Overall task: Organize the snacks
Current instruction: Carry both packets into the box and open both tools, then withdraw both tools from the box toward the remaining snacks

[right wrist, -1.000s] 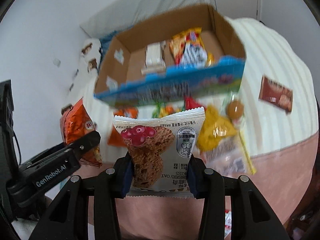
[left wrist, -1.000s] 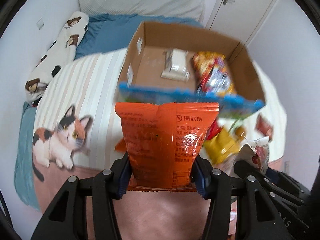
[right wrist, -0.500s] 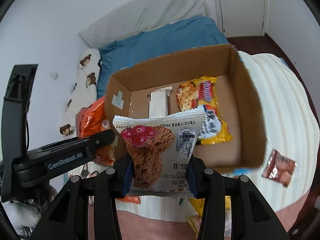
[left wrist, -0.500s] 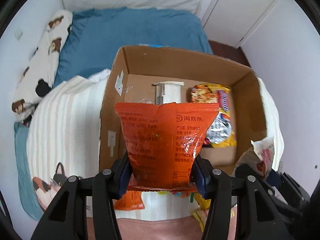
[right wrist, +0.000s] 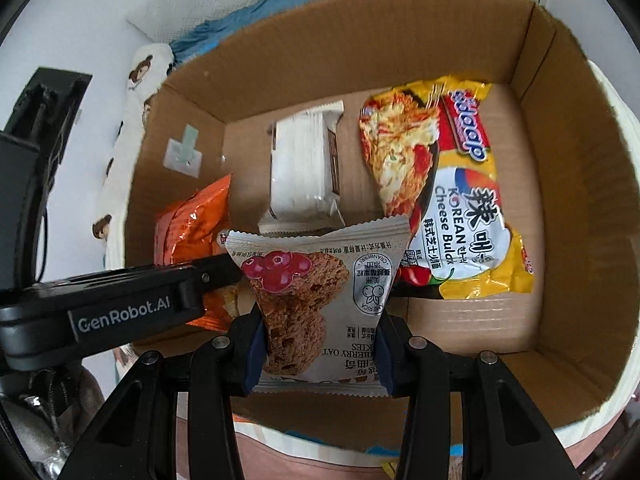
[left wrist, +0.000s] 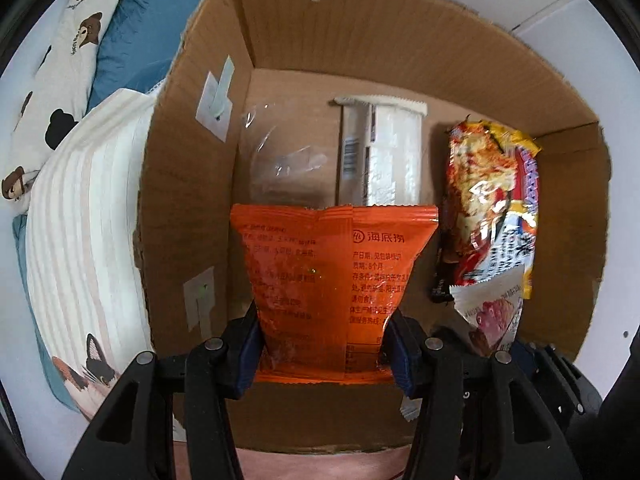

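Snacks — two packets are in the grippers and three more lie in the cardboard box [left wrist: 400,40]. The left gripper [left wrist: 324,354] pinches an orange packet [left wrist: 320,280] by its lower end, blue pads pressed against both side edges; the packet stands upright over the box, above the near-left part of the floor. The right gripper [right wrist: 320,356] pinches a cranberry oat cookie packet [right wrist: 316,292] the same way, print upside down, held over the near middle of the box. In the right wrist view the left gripper's black body crosses the left of the picture, with the orange packet just left of the cookie packet; in the left wrist view the cookie packet shows at lower right, in front of the noodle pack.

On the box floor: a white wrapped packet [left wrist: 384,152] lies near the far wall, about mid-width. A yellow and red Korean cheese noodle pack [right wrist: 444,192] lies flat to its right, lengthwise from far wall toward near wall. A clear plastic wrapper [left wrist: 280,160] lies left of the white packet — contents cannot be told.

The box sits on a striped blanket [left wrist: 80,220] with a cat print. Beyond it are a blue sheet [left wrist: 140,32] and a bear-print pillow [left wrist: 60,60].
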Demonstrator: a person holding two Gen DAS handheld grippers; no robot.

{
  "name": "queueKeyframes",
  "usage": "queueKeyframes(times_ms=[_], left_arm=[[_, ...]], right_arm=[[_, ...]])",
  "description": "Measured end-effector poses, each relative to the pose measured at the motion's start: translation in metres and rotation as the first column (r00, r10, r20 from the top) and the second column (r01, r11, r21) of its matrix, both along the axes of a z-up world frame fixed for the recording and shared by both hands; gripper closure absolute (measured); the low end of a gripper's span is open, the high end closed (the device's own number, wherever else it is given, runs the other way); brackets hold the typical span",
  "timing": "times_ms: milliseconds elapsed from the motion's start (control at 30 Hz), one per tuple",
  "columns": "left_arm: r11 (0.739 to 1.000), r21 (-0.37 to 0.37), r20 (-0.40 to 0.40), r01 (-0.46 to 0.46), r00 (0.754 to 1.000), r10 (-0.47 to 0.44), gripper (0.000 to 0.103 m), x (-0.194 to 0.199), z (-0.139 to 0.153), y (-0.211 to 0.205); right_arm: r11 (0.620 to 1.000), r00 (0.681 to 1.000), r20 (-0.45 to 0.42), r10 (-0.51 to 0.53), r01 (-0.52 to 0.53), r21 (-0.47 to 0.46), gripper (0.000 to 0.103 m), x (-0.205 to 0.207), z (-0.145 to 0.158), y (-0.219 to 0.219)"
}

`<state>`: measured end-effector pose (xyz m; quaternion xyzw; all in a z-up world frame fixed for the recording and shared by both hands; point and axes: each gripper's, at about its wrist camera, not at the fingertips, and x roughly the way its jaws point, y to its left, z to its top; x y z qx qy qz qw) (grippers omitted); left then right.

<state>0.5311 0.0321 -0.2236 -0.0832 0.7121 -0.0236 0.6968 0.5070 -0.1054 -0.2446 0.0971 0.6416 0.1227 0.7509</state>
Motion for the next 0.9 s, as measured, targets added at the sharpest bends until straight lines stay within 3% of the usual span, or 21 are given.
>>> queueKeyframes(times_ms=[67,133,167,200,233,300,633,733,900], left_arm=[[1.000,0.015,-0.028,0.018,0.999,-0.017,0.052,-0.001,-0.007,-0.004],[1.000,-0.002,-0.044,0.010,0.999,-0.010,0.046,-0.004,-0.011,-0.004],[1.000,-0.003,-0.040,0.010,0.999,-0.010,0.042,-0.004,-0.012,-0.005],[1.000,0.007,-0.029,0.011,1.000,-0.011,0.032,-0.004,-0.011,-0.005],[1.000,0.015,-0.021,0.014,1.000,-0.014,0.018,-0.005,-0.010,-0.006],[1.000,0.022,-0.001,0.013,1.000,-0.013,0.012,-0.006,-0.005,-0.006],[1.000,0.005,0.065,-0.023,0.998,0.023,0.012,-0.019,0.021,-0.001],[0.999,0.023,0.144,-0.039,0.989,0.036,0.012,-0.031,0.041,0.000],[0.996,0.049,0.296,-0.074,0.953,0.056,0.012,-0.061,0.079,0.009]], right_arm=[[1.000,1.000,-0.019,0.002,-0.002,0.000,0.054,0.002,-0.006,0.000],[1.000,0.998,-0.056,0.005,-0.006,-0.025,0.041,0.005,-0.014,0.002],[0.999,0.998,-0.063,0.004,-0.006,-0.039,0.018,0.006,-0.015,0.002],[0.999,0.998,-0.065,0.007,-0.011,-0.051,0.005,0.006,-0.016,0.002],[0.998,0.998,-0.060,0.011,-0.015,-0.063,0.005,0.007,-0.016,0.002],[0.995,0.999,-0.046,0.012,-0.017,-0.094,0.005,0.008,-0.014,0.002],[0.991,1.000,0.012,0.015,-0.013,-0.132,0.005,0.003,0.005,-0.005],[0.988,0.998,0.066,0.015,-0.005,-0.153,0.005,-0.006,0.025,-0.015],[0.984,0.987,0.160,0.003,0.025,-0.174,0.005,-0.025,0.049,-0.024]])
